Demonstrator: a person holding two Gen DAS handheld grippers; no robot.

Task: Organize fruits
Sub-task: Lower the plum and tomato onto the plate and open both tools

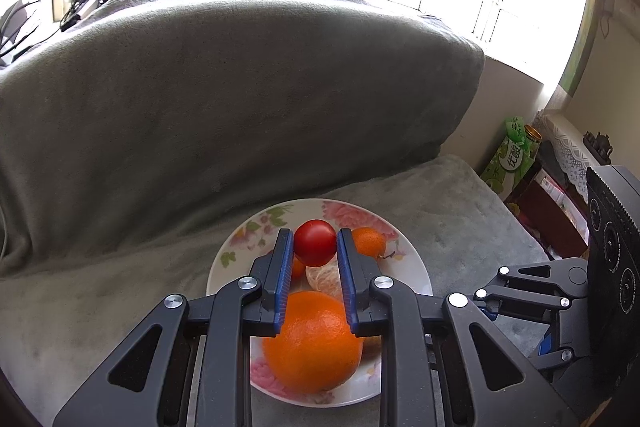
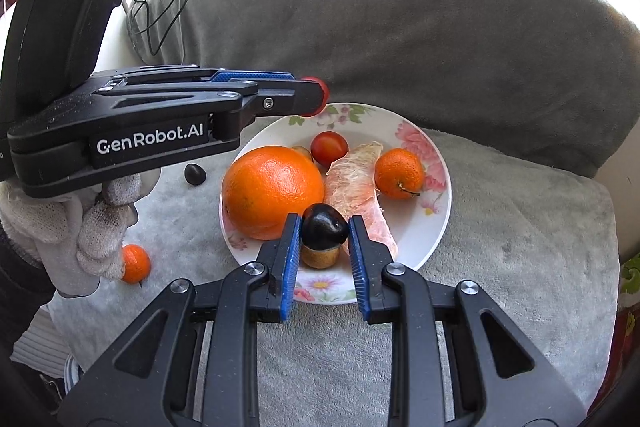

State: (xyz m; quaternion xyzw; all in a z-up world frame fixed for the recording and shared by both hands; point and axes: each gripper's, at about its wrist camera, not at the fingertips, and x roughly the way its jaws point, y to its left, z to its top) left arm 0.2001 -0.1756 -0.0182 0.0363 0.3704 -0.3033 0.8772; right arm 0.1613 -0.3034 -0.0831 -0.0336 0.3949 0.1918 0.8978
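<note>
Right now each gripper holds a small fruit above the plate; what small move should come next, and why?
Probably lower the right gripper a little and open it. Its dark plum already hangs over the floral plate, just above a kiwi. The left gripper, clamping a red cherry tomato, can follow.

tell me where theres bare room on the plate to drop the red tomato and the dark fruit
Free: the far rim of the floral white plate, behind the small red tomato and small mandarin; also the right rim beyond the peeled pomelo segment. Crowded: the left, filled by the large orange, and the near edge by the brown fruit.
</note>
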